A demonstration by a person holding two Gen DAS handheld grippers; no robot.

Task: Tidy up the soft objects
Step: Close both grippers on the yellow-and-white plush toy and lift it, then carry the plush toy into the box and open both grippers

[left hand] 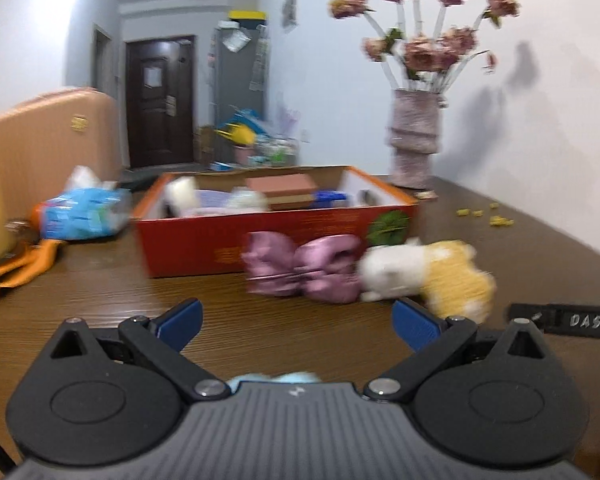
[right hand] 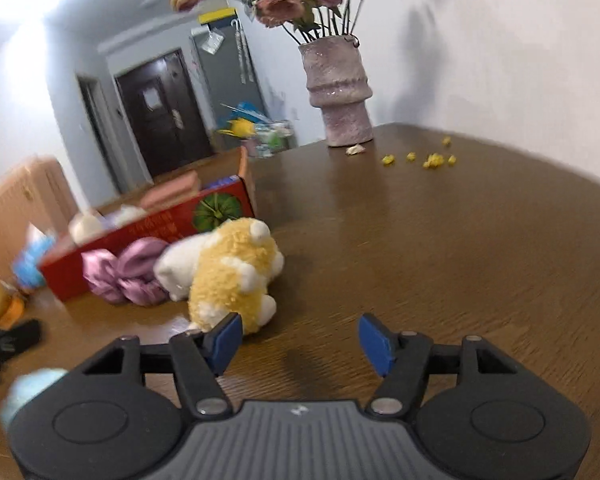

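1. My left gripper (left hand: 298,322) hangs low over the near edge of the desk (left hand: 100,320), its blue pads spread wide with only bare wood between them: released, holding nothing.
2. My right gripper (right hand: 300,342) is also over the near part of the desk, fingers apart and empty. The left pad sits just in front of the plush toy (right hand: 232,276) and I cannot tell whether it brushes the fur.
3. The plush toy, yellow and white, lies on its side toward the middle of the desk, touching the pink satin bow (left hand: 304,266) on its left. Both rest against the front wall of the red box (left hand: 188,244).
4. Inside the box I can make out a white soft thing, something lilac and a brown case; the blur hides more.
5. A blue packet (left hand: 84,214) lies at the desk's left edge, beside the box.
6. At the far edge, by the wall, a vase (left hand: 414,136) of dried flowers stands, with yellow crumbs (right hand: 432,159) scattered nearby.
7. My judgement: the step in hand is picking up the plush toy with the right gripper. To do it well I would shift left until the toy's body sits squarely between the pads, close across its thick middle rather than a leg, then lift clear of the bow before carrying it over the box's rim.
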